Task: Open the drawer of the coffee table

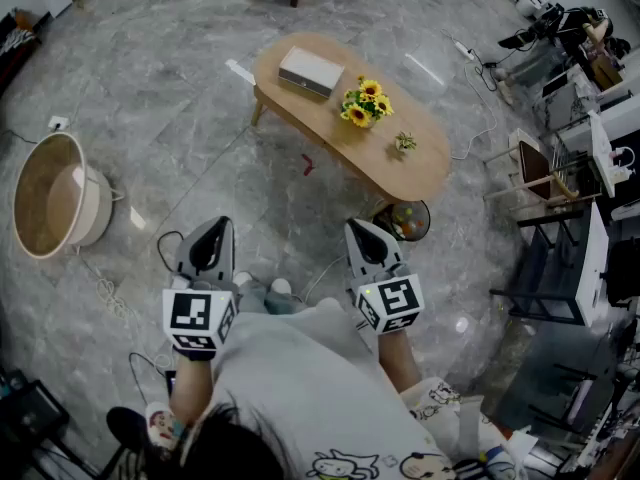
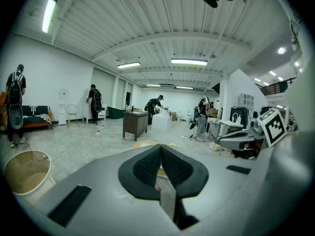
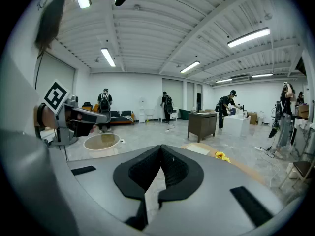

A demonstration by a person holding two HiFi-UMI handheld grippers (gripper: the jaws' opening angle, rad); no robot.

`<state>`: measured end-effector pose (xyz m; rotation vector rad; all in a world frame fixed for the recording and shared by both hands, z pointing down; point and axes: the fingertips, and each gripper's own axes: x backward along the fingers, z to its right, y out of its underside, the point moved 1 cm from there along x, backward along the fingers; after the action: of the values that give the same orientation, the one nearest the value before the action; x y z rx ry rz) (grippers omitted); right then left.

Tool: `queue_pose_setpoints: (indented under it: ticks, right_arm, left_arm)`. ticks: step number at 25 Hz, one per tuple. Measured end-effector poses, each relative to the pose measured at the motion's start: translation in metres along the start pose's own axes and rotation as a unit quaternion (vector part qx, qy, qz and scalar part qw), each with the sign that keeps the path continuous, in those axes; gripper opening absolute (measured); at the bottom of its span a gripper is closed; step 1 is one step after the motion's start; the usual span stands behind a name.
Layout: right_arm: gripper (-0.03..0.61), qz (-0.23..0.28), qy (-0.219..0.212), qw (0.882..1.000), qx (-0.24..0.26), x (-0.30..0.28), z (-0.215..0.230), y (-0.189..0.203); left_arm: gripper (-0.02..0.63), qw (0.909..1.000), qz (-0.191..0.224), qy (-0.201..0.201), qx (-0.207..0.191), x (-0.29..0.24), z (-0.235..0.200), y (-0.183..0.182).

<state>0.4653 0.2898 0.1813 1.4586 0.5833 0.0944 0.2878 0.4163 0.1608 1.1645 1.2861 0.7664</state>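
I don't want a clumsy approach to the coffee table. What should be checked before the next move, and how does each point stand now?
1. Left gripper holds nothing: ok, jaws together with nothing between them.
2. Right gripper holds nothing: ok, same state.
3. Jaws open to take a handle: not ok, both are shut.
4. Coffee table within reach: not ok, it stands well ahead of both grippers.
5. Drawer found: cannot tell, no drawer front or handle shows in any view.
6. Path free: not ok, a small red thing lies in front of the table.
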Motion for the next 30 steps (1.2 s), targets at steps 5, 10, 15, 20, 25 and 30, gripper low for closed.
queue_pose_setpoints:
  ticks: [5,10,15,20,25,30]
  right_arm:
    - [0.002,0.017,-0.019,0.999,-0.021,0.004,0.006,0.001]
    - [0.049,0.024,-0.051,0.998,-0.028,0.006,0.002,-0.002]
    - [0.130,0.022,-0.085,0.996,-0.034,-0.004,-0.008,-0.002]
    - [0.161,0.021,-0.107,0.993,-0.038,-0.020,-0.014,-0.006]
    - [0.182,0.013,-0.111,0.993,-0.038,-0.048,-0.020,-0.011]
    - [0.190,0.012,-0.104,0.994,-0.041,-0.097,-0.025,-0.025]
  left_arm:
    - [0.006,0.9999,0.000,-0.011,0.010,0.002,0.008,0.009]
    - [0.043,0.9995,-0.004,-0.026,0.020,0.004,0.010,0.013]
    - [0.141,0.9990,-0.013,-0.037,0.021,0.007,0.005,0.017]
    - [0.199,0.9987,-0.017,-0.041,0.024,0.001,-0.006,0.016]
    - [0.224,0.9987,-0.012,-0.042,0.025,-0.012,-0.031,0.012]
    - [0.235,0.9989,-0.013,-0.036,0.027,-0.036,-0.077,0.005]
